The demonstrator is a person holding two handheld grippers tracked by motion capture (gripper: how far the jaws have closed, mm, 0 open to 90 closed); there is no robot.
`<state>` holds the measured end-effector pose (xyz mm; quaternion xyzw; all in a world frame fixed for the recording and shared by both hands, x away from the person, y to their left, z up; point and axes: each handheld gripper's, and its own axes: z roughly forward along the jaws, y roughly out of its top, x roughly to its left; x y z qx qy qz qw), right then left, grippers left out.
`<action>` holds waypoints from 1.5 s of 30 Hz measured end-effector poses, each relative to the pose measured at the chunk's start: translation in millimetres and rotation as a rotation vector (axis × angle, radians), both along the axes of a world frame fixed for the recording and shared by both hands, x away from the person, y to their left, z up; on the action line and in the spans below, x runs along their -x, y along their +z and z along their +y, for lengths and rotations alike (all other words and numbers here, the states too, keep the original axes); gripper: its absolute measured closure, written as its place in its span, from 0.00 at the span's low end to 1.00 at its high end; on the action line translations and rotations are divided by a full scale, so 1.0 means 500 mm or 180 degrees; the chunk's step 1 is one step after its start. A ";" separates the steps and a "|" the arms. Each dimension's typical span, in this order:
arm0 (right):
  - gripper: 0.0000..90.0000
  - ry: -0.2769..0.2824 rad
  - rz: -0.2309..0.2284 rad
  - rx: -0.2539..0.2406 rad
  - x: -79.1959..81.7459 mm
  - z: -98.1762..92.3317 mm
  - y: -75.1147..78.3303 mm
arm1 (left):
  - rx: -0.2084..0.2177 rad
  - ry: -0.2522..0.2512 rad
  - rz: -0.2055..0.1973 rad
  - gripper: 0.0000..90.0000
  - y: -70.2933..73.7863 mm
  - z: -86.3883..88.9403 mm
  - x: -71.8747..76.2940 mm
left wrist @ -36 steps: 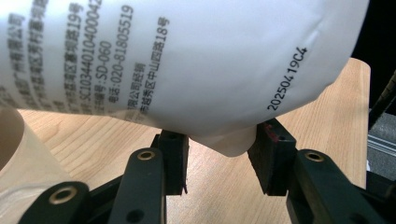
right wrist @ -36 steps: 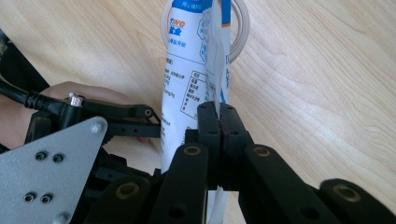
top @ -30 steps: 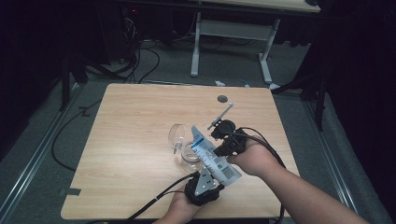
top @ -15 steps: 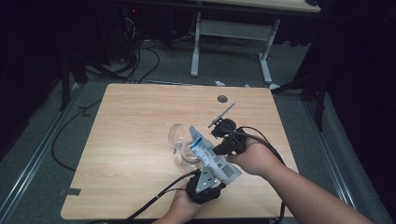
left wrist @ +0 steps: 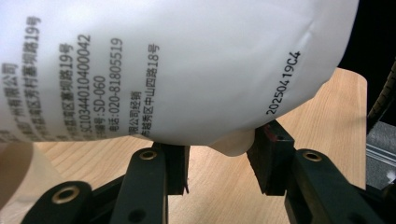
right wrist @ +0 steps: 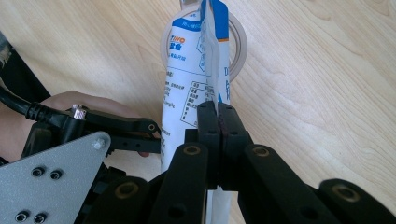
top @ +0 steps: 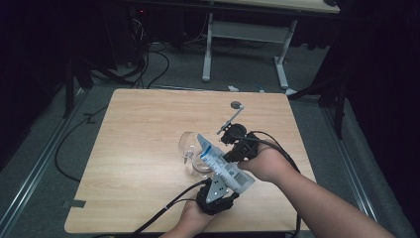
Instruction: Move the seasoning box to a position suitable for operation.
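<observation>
A light wooden table (top: 138, 163) with rounded corners is seen from above. Over its near right part a white soft plastic pouch (top: 225, 166) with blue trim at its top and black printed text is held tilted, its blue end toward a clear glass cup (top: 190, 151) standing on the table. In the right gripper view, the pouch's flat sealed edge is pinched between the closed jaws of the right gripper (right wrist: 218, 122). In the left gripper view, the pouch's rounded white bottom, printed with a date code, is set between the half-parted jaws of the left gripper (left wrist: 218, 156), whose pads are pressed against a small fold. A small dark round disc (top: 237, 104) lies near the far edge.
</observation>
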<state>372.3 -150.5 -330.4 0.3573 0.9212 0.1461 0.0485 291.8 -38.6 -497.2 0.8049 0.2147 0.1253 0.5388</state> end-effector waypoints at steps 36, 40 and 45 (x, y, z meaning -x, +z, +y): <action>1.00 -0.0033 0.0038 0.0096 -0.011 0.011 0.009 | 0.0105 0.0044 -0.0147 0.68 0.005 -0.007 0.008; 1.00 -0.0041 0.0020 0.0094 -0.010 0.013 0.013 | 0.0125 0.0063 -0.0187 0.68 0.007 -0.006 0.009; 1.00 -0.0045 0.0004 0.0093 -0.011 0.017 0.014 | 0.0152 0.0063 -0.0190 0.68 0.008 -0.005 0.008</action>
